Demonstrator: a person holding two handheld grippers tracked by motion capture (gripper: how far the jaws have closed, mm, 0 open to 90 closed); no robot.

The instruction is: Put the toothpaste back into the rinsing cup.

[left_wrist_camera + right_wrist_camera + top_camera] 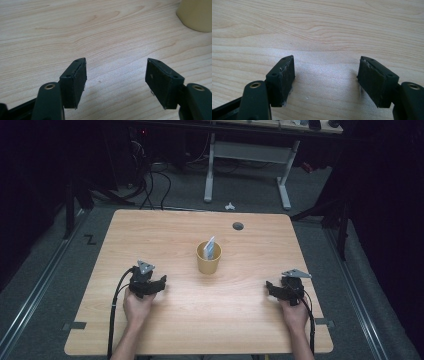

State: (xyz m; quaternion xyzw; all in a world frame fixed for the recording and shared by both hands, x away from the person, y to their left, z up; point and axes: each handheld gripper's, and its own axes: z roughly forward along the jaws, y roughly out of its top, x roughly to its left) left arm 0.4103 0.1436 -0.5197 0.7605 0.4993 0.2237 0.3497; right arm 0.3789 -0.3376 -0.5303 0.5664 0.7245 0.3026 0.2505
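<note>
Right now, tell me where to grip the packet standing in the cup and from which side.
Grip the packet's top edge, coming from above: it sticks up past the rim of the yellow cup, leaning toward the far right. Its lower part sits inside the cup, so side access looks blocked. Both grippers rest open.

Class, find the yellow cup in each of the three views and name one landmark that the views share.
High view: the yellow cup stands mid-table, between the grippers, a pale packet sticking out.
Left gripper view: its base fills the top right corner.
Right gripper view: not in it.
Shared landmark: the wooden tabletop.
</note>
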